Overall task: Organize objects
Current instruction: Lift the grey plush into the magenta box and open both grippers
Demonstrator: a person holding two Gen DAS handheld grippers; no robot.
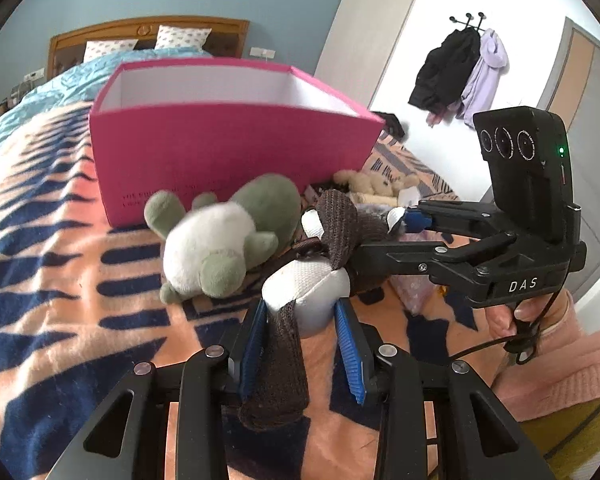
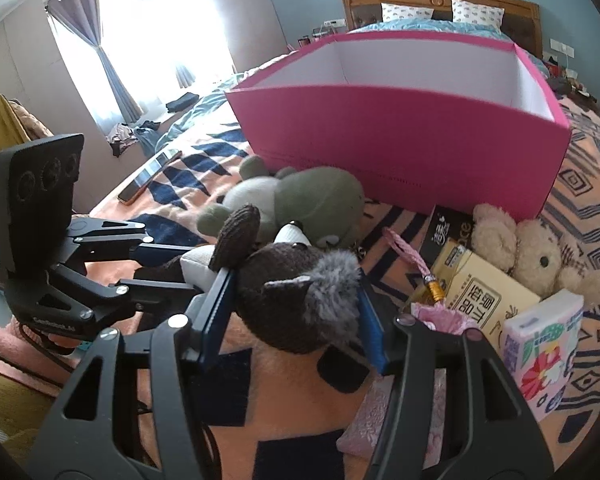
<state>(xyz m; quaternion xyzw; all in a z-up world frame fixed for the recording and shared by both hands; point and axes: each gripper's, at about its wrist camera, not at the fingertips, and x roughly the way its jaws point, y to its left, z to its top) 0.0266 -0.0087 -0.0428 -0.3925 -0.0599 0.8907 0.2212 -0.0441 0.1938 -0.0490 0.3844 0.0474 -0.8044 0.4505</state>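
Note:
A brown knitted plush animal [image 1: 340, 220] with white feet lies on the blanket in front of an open pink box [image 1: 228, 148]. My left gripper [image 1: 304, 312] is shut on its white foot and brown leg. My right gripper [image 2: 296, 280] is shut on its brown head [image 2: 296, 300] with grey fur; it shows from the side in the left wrist view [image 1: 412, 220]. The left gripper shows in the right wrist view [image 2: 156, 260]. A green and white plush frog [image 1: 224, 240] lies just left of the brown plush; it also shows in the right wrist view [image 2: 300, 200], as does the box [image 2: 404, 136].
Right of the brown plush lie a beige teddy bear [image 2: 540, 256], a yellow carton [image 2: 480, 296], a tissue pack [image 2: 544, 344], a pink tassel charm [image 2: 408, 256] and a pink pouch [image 2: 440, 316]. A phone [image 2: 148, 176] lies near the bed's left edge. Coats [image 1: 460, 72] hang on the wall.

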